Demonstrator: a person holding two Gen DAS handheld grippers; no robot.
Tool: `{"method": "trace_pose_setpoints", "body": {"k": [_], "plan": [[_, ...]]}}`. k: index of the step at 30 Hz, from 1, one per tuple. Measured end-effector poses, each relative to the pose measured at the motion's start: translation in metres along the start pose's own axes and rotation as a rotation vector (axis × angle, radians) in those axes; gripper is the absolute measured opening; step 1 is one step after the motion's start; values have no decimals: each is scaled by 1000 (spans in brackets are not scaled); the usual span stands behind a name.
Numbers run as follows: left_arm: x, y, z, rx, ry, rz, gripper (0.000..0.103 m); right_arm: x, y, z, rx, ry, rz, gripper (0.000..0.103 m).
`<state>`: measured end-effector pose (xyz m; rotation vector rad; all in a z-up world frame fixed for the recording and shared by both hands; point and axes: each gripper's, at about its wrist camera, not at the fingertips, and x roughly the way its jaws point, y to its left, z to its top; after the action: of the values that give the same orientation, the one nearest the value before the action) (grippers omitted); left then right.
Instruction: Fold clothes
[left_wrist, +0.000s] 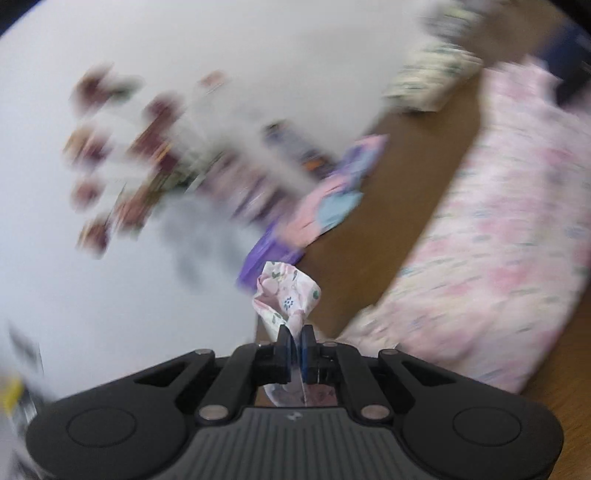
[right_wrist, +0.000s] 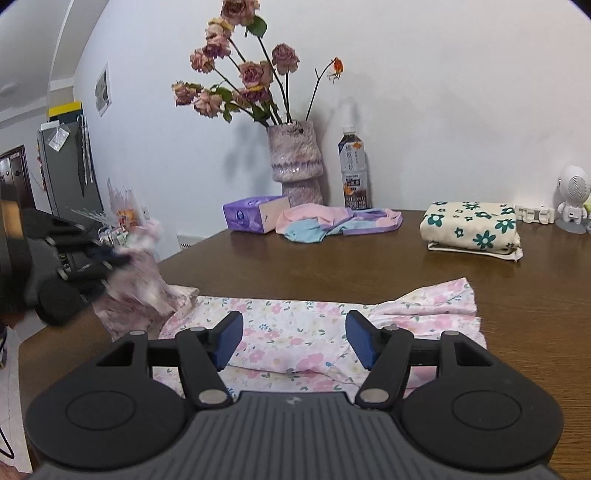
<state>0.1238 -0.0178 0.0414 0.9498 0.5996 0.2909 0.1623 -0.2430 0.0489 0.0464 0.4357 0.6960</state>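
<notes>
Left claw (left_wrist: 298, 341) pinching a corner of the pink floral garment (right_wrist: 295, 332), right claw (right_wrist: 294, 341) hovering spread above it, folded flowered cloth (right_wrist: 472, 229), tissue box (right_wrist: 255, 214) and vase (right_wrist: 295, 162) sitting behind on the table (right_wrist: 332, 262).

The left gripper (left_wrist: 295, 341) has its jaws pinched together on a bunch of the floral garment (left_wrist: 286, 295), cloth standing up in a crumpled peak between the blue pads. In the right wrist view it shows at the left edge, blurred, lifted above the counter (right_wrist: 332, 258) with the cloth hanging from it. The right gripper (right_wrist: 293, 339) has its jaws spread wide, blue pads (right_wrist: 229, 339) well apart, hovering low over the flat part of the garment with nothing between them
</notes>
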Motion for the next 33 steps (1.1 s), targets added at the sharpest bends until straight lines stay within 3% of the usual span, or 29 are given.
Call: {"method": "trace_pose_setpoints", "body": {"k": [2, 5, 11, 12, 14, 16, 23, 25, 30, 33], "plan": [[1, -28, 14, 77, -12, -40, 4, -4, -2, 0, 4, -10, 1, 63], [11, -60, 23, 117, 2, -75, 4, -7, -9, -1, 18, -17, -8, 63], [18, -81, 26, 75, 34, -137, 5, -9, -24, -6, 60, -8, -33, 63], [19, -81, 26, 58, 37, -138, 9, -9, -26, -7, 67, -5, -36, 63], [17, -73, 27, -25, 34, -170, 15, -8, -27, -7, 72, -5, -37, 63], [7, -61, 27, -136, 13, -223, 33, -8, -26, -7, 65, -8, -36, 63], [-33, -9, 11, -431, -129, -293, 46, -4, -22, -10, 45, -4, -44, 63], [-38, 6, -3, -540, -156, -313, 66, -3, -19, -11, 37, 2, -48, 63], [-42, 25, -46, -772, -158, -360, 70, 2, -9, -13, 11, 23, -52, 66], [-40, 28, -65, -853, -135, -397, 70, 4, 1, -17, -3, 42, -53, 67]]}}
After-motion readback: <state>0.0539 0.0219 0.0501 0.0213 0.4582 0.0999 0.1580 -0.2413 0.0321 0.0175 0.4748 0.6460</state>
